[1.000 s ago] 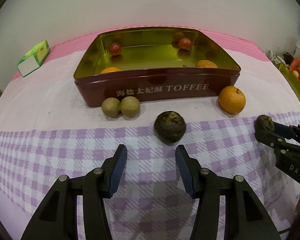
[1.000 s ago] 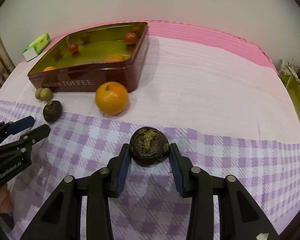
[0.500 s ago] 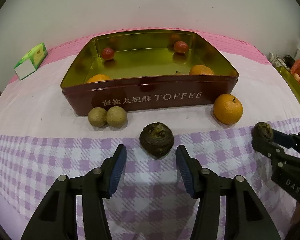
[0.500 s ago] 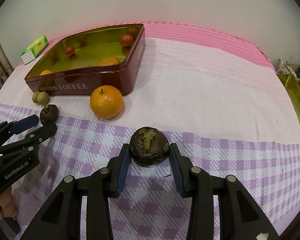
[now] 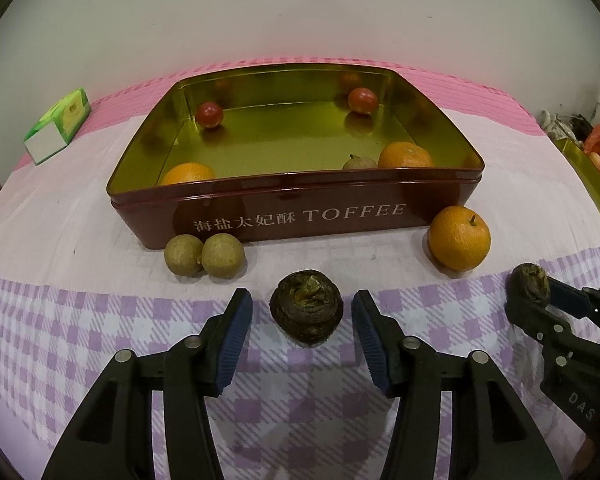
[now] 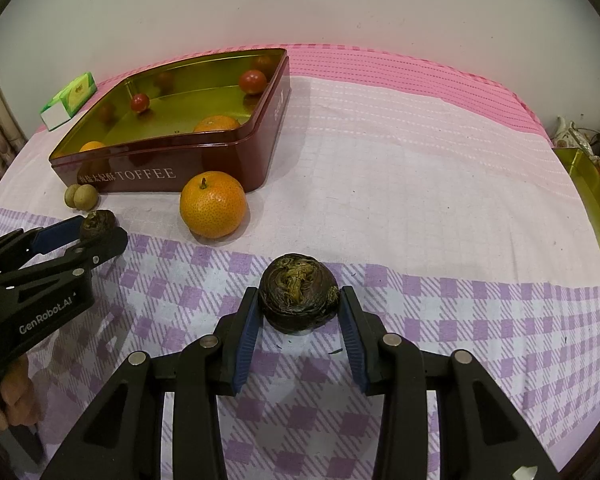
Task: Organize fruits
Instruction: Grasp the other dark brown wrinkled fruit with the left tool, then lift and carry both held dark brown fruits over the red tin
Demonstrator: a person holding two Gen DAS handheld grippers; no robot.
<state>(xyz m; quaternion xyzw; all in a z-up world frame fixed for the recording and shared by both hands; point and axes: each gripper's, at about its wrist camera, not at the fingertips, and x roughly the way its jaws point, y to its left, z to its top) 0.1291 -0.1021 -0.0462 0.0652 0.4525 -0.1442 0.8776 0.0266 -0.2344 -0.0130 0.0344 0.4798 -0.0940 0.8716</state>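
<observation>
A dark red TOFFEE tin holds two red tomatoes, two oranges and a small pale fruit. In front of it lie two tan round fruits, a loose orange and a dark wrinkled fruit. My left gripper is open, its fingers on either side of that dark fruit without touching. My right gripper is shut on a second dark wrinkled fruit.
A green and white carton lies at the back left. A gold tin lid sits at the right edge beside orange bags. The cloth is checked purple near me and pink farther back.
My left gripper has moved forward, so the dark fruit now sits between its open fingers. My right gripper has kept hold of its dark fruit and barely moved.
</observation>
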